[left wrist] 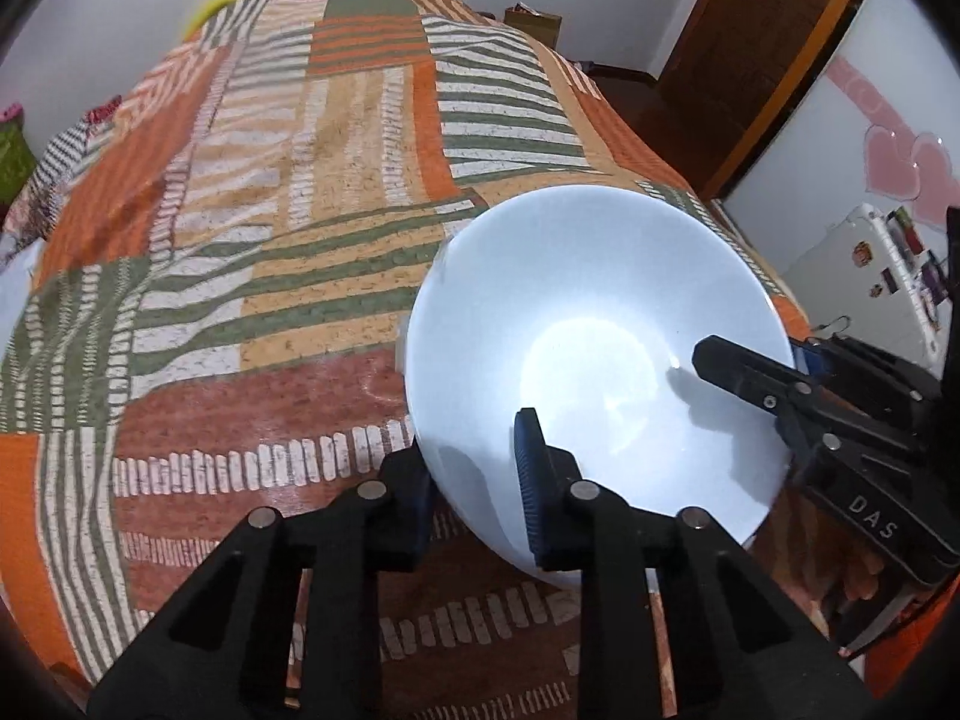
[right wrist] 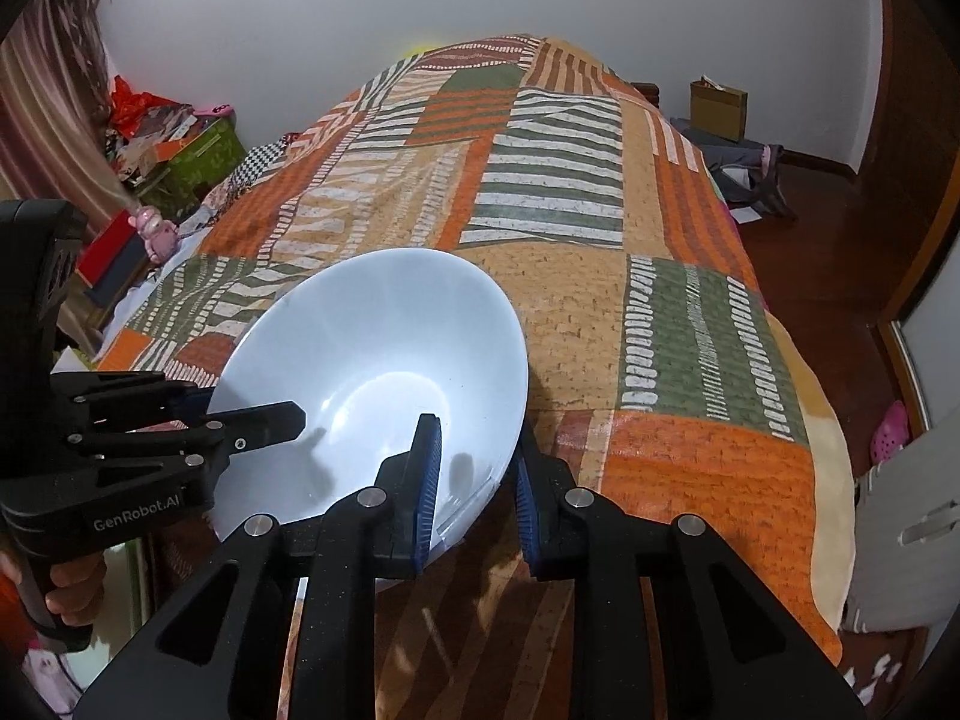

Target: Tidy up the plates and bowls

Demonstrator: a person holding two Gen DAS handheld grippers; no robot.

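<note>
A white bowl (left wrist: 594,324) is held tilted above the patterned bedspread (left wrist: 288,192) by both grippers. My left gripper (left wrist: 474,468) straddles the bowl's near rim, one finger inside and one outside, shut on it. My right gripper (left wrist: 750,372) grips the bowl's right rim in the left wrist view. In the right wrist view the bowl (right wrist: 372,360) sits between my right gripper (right wrist: 474,480), shut on its near right rim, and the left gripper (right wrist: 264,420) on its left rim.
The bed with orange, green and white bedspread (right wrist: 600,240) fills both views. Boxes and clutter (right wrist: 168,144) stand left of the bed. A cardboard box (right wrist: 717,102) and clothes lie on the dark wood floor at the right. A white fridge (left wrist: 870,264) stands at far right.
</note>
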